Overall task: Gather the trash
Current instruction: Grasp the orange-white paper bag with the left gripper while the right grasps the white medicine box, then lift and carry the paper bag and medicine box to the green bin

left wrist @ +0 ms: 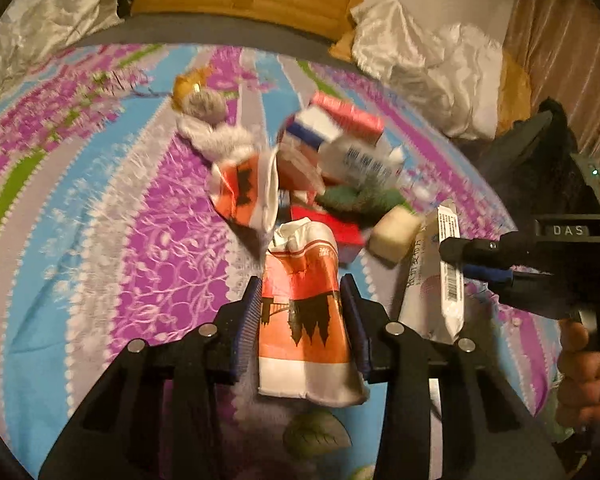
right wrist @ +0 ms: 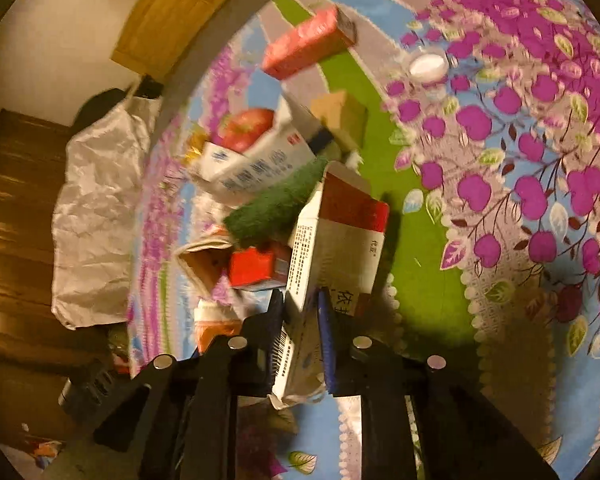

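**Both grippers loaded, pile still heaped on the bed**

Left gripper (left wrist: pixel 303 300), low centre of the left wrist view: clamped on a crumpled orange-and-white paper packet with a black skyline print (left wrist: pixel 304 312), blue pads pressed to both its sides. Right gripper (right wrist: pixel 300 320), bottom centre of the right wrist view: pinched on a flattened white-and-red cardboard carton with printed text (right wrist: pixel 336 248), held upright on edge between the fingers.

Trash heap sat mid-frame on the floral purple-and-blue bedspread (left wrist: pixel 100 220): second orange-and-white packet (left wrist: pixel 240 188), pink-red rectangular box (left wrist: pixel 350 116), white carton with an apple picture (right wrist: pixel 252 152), green scouring pad (right wrist: pixel 276 204), pale yellow sponge block (left wrist: pixel 394 234), grey fluffy wad (left wrist: pixel 212 120). White round cap (right wrist: pixel 428 66) lay apart, upper right of the right wrist view.

Crinkled white bag (right wrist: pixel 96 216) slumped at left edge there, beside the bed. No piece seen inside it. Judged early going: two items lifted, most of the heap left.
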The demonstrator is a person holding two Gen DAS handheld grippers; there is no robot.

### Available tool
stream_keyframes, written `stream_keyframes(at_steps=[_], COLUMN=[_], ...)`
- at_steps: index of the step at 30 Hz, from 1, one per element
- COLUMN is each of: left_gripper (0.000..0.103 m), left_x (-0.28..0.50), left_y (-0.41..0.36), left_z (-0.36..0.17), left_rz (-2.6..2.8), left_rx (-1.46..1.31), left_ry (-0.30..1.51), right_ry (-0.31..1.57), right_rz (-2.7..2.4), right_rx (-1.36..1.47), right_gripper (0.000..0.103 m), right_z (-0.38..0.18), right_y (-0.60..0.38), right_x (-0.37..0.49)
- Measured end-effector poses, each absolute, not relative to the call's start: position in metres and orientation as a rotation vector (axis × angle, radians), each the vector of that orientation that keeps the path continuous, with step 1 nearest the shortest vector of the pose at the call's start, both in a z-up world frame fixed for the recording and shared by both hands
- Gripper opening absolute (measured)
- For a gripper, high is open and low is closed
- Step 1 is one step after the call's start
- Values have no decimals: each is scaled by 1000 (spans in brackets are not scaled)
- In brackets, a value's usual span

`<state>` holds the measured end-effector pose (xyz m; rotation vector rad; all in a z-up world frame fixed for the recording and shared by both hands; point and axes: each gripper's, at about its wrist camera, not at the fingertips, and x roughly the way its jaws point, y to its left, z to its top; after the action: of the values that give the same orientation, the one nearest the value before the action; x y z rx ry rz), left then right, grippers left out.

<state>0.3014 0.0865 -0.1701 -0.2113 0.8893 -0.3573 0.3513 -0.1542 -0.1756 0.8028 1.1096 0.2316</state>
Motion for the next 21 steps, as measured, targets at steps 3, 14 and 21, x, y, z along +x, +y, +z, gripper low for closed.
stream_keyframes(at_steps=[3, 14, 21], left_gripper=[38, 39, 39], left_x=[291, 265, 244], left_y=[92, 76, 30], left_z=[-155, -91, -68], left_rz=[-340, -341, -427], left_rx=[-198, -175, -106], left_ry=[861, 735, 690], right_ry=[1046, 835, 758], right_rz=[271, 312, 298], right_rx=[789, 722, 660], right_gripper=[19, 19, 19], right_z=[-153, -59, -27], right_y=[-166, -198, -214], right_x=[339, 288, 238])
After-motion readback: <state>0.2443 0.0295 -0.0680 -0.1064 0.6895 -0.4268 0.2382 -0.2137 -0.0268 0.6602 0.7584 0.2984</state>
